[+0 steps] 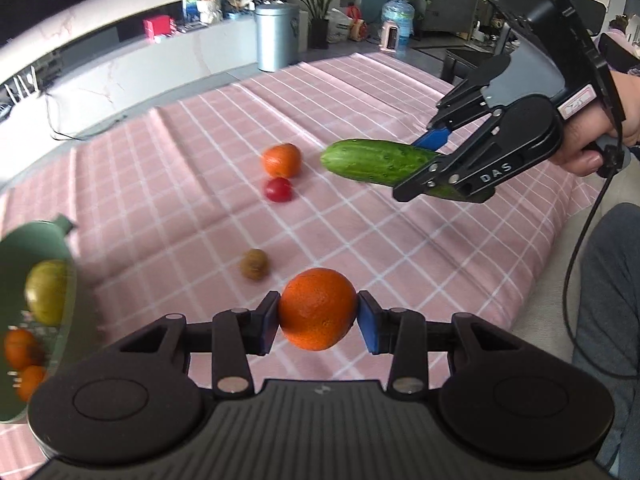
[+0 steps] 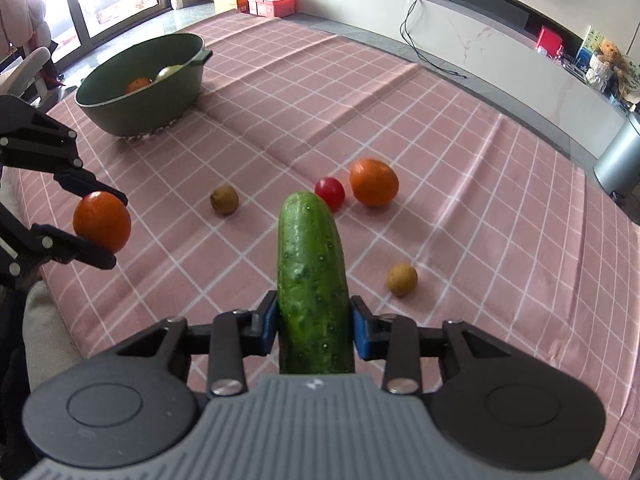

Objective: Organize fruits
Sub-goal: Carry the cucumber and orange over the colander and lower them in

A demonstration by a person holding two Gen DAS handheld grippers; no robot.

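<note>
A pink checked cloth (image 2: 440, 128) is spread over the worktop. Toward its far left corner, as seen from the right wrist, a green pot (image 2: 140, 108) is set, already holding an orange and a pale green fruit. The pot lies left of both grippers, and the left one is judged nearer to it.

A cucumber (image 2: 312, 280) is pinched across its width by the right hand-held gripper (image 2: 313, 326), its long axis running forward along the fingers, clear of the cloth. An orange (image 1: 318, 308) is pinched between the pads of the left hand-held gripper (image 1: 318, 320), also lifted.

Left on the cloth are a second orange (image 2: 374, 182), with a red tomato (image 2: 329, 191) just beside it, and two small brown kiwis (image 2: 224, 199), well apart.
</note>
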